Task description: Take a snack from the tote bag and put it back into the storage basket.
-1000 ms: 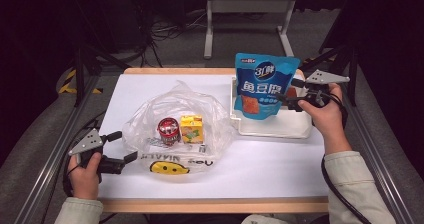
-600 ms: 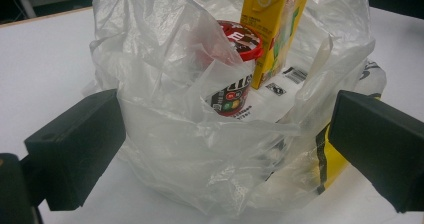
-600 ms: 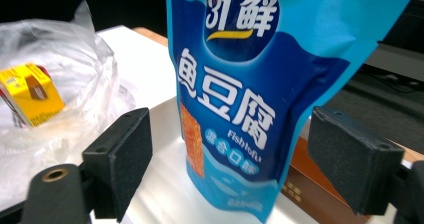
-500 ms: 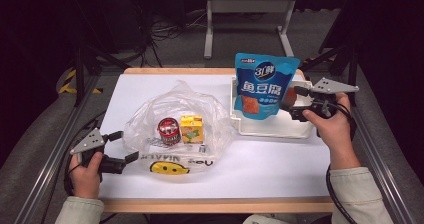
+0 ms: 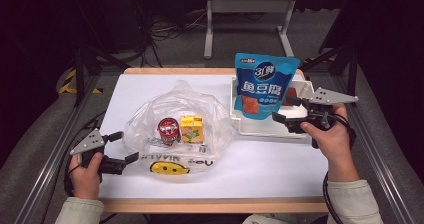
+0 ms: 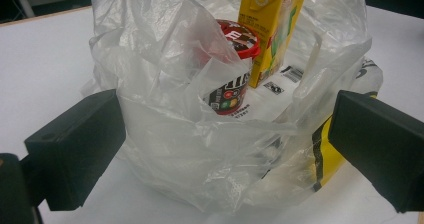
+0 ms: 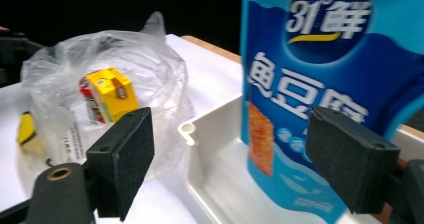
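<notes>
High view: R gripper (image 5: 286,110) by pouch (image 5: 265,86)

the left gripper (image 6: 220,149) is standing with its two black jaws wide apart, a crumpled clear plastic bag (image 6: 200,159) bulging between them. beyond the fingers, inside the bag, a red-lidded cup (image 6: 231,91) is sitting upright just beside a yellow carton (image 6: 272,29) on the white table (image 6: 45,59).

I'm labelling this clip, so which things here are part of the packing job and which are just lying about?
In the job:
- blue snack pouch, standing in the white tray
- clear plastic bag, holding a red-lidded cup and a yellow carton
- right gripper and left gripper, both with open jaws

Just about:
- metal stand
- floor cables
</notes>
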{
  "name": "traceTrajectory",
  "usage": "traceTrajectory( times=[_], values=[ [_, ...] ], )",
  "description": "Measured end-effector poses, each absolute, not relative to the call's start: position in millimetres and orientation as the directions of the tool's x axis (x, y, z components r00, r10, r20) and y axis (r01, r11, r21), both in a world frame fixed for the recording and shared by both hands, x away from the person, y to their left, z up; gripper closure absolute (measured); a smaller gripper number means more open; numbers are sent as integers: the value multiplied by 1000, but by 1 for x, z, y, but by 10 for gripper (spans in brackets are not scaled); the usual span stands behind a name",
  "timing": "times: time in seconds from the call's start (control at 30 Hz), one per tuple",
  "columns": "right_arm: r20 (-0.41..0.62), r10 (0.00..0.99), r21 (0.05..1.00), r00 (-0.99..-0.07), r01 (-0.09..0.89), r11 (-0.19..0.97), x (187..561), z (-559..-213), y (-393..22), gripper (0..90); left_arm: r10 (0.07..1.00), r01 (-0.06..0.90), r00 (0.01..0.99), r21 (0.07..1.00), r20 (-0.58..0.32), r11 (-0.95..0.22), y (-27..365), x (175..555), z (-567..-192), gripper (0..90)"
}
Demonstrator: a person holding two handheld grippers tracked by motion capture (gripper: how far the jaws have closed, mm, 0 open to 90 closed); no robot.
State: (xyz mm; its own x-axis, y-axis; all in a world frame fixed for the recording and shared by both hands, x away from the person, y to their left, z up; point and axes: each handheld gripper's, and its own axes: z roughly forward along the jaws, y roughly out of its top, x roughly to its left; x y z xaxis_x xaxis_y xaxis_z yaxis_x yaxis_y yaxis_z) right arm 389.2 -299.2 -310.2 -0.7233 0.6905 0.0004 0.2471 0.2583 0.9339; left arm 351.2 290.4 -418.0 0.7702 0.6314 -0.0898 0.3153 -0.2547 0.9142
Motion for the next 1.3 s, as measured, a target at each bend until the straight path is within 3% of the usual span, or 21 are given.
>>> traceTrajectory(
  times=[0.43, 1.3],
  values=[
    [14, 583, 932, -812, 222, 287, 382, -305, -271, 199, 619, 316, 780, 913, -94, -259, 289, 351, -418, 29],
    [41, 421, 938, -906, 180, 297, 390, -305, -197, 206, 629, 314, 773, 913, -87, -260, 294, 346, -417, 27]
  ],
)
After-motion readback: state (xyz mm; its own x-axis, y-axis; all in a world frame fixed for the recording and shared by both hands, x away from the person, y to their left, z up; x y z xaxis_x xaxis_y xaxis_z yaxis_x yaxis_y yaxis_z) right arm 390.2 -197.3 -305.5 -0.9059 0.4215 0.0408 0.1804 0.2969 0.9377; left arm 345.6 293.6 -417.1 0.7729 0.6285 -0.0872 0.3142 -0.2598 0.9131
